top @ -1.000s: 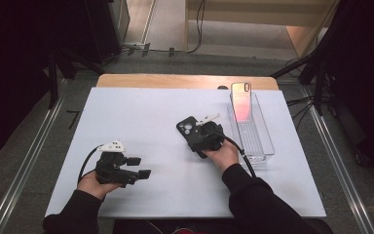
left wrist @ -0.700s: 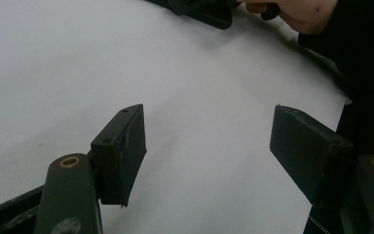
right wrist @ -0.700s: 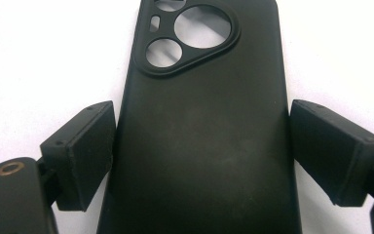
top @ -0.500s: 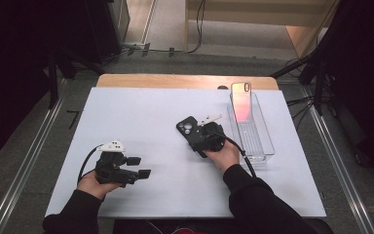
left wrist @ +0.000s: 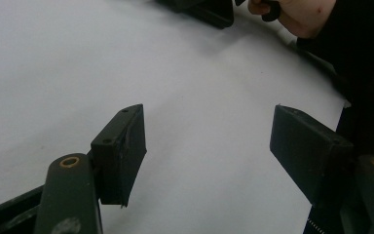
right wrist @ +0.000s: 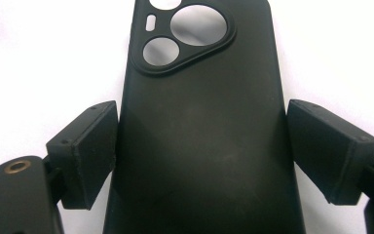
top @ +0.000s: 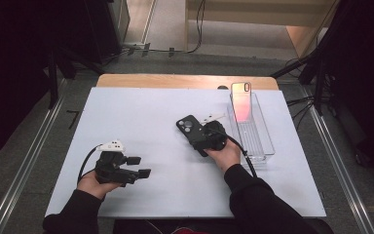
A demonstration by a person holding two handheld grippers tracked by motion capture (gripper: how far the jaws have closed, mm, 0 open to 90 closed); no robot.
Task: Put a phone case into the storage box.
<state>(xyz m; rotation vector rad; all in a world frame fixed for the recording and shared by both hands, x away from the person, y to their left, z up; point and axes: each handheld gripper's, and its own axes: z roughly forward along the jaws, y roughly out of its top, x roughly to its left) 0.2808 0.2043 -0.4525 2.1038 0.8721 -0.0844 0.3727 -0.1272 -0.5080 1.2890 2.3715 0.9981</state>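
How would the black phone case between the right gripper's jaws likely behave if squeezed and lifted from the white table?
The black phone case looks matte and rubbery, so it would probably grip well rather than slip. Its open camera cut-outs suggest an empty shell, likely light and somewhat flexible under the right gripper. Lying flat, it shouldn't roll or tip.

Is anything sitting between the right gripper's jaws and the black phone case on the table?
Nothing visible. The black phone case lies flat on the white table, straddled by the right gripper. Its left pad looks to touch the case's edge; a thin strip of table shows beside the right pad.
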